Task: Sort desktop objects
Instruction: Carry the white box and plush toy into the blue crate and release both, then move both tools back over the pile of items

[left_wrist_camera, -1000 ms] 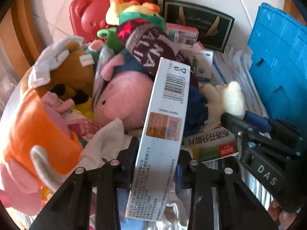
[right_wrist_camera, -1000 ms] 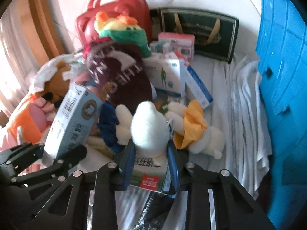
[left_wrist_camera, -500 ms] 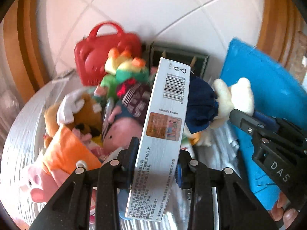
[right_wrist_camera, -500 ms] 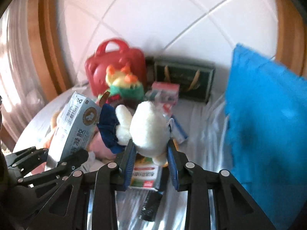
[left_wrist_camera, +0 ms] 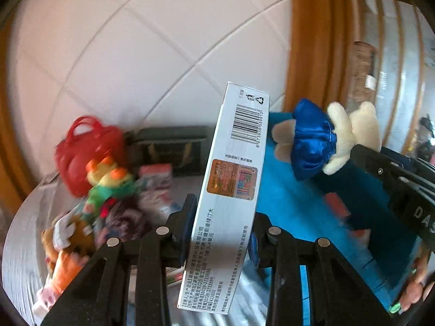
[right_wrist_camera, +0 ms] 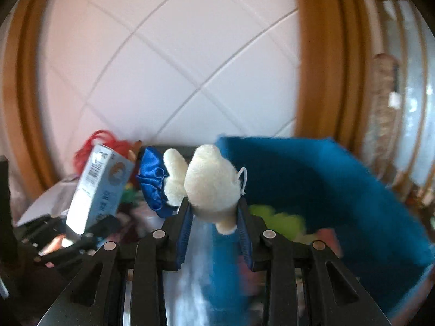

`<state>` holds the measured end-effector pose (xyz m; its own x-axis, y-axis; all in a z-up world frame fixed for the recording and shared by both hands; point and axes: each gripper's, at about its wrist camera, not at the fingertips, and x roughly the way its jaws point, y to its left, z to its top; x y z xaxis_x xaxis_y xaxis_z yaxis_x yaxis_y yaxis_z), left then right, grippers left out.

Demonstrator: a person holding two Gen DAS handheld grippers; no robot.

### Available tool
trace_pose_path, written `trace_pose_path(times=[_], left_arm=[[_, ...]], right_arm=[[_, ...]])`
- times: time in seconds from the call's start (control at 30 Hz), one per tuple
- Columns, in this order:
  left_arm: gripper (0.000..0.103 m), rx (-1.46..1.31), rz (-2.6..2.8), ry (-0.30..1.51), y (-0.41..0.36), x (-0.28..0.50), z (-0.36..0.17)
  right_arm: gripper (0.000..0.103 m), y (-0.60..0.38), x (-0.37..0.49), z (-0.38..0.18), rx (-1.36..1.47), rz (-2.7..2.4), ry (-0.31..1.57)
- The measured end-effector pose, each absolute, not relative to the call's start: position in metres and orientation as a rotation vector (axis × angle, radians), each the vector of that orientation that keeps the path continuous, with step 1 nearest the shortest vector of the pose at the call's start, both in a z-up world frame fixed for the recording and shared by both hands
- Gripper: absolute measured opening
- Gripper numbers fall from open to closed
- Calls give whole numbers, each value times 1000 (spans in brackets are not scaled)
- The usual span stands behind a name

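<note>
The left gripper is clamped on a white box, fingers against its two broad faces near the lower half; the box stands nearly upright, barcode end up, clear of the table. The right gripper is clamped on a white plush with a blue satin skirt, holding it by the body with the skirt end hanging to the left.

Landmark: the blue bin. The plush is held at the bin's left wall, above rim level. The box is left of the bin and level with the plush; in the left wrist view the bin wall shows directly behind it. Yellow-green items already lie inside the bin. Well left of the bin, on the table, remains the unsorted pile: a green and orange plush, a red case, a dark gift box.

Step in hand, by judgement: transport, both items lifted off the pile and carried toward their destinations.

Next move: carry the plush over the rim, lower it into the bin, then part the fingers. Whether the box belongs in the same bin cannot be told; confirm before release. Both views are blurred.
</note>
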<state>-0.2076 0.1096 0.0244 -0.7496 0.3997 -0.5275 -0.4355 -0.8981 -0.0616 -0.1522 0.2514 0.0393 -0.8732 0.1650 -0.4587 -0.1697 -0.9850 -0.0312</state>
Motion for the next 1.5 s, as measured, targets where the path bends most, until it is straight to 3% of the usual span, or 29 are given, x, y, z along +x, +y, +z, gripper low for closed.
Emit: trace_pose_path(times=[0.27, 0.53, 0.7, 1.0, 1.07, 1.13, 1.17, 1.27, 1.4, 1.5], left_arm=[[32, -790, 2439, 148, 218, -210, 55], [32, -1091, 2249, 302, 317, -224, 19], [32, -1230, 2187, 366, 346, -228, -7], [33, -1291, 2204, 447, 370, -233, -21], [37, -1300, 2204, 469, 374, -232, -23], [56, -1303, 2211, 481, 376, -232, -23], [59, -1297, 2219, 484, 376, -231, -22], [64, -1286, 2237, 489, 377, -231, -19], [65, -1282, 2247, 481, 375, -229, -15], [65, -1263, 2264, 482, 371, -227, -10]], right_arm=[[31, 361, -163, 60, -770, 2687, -161], [31, 452, -182, 20, -1101, 2610, -329], [32, 477, -188, -13, -1255, 2574, -465], [33, 506, -194, -32, -1281, 2557, -587], [34, 508, -194, -33, -1281, 2558, -596], [34, 510, -194, -34, -1282, 2561, -602], [34, 511, -194, -34, -1279, 2562, -607], [41, 512, -192, -32, -1256, 2563, -626], [76, 511, -187, -27, -1218, 2577, -646], [81, 506, -183, -25, -1178, 2566, -691]])
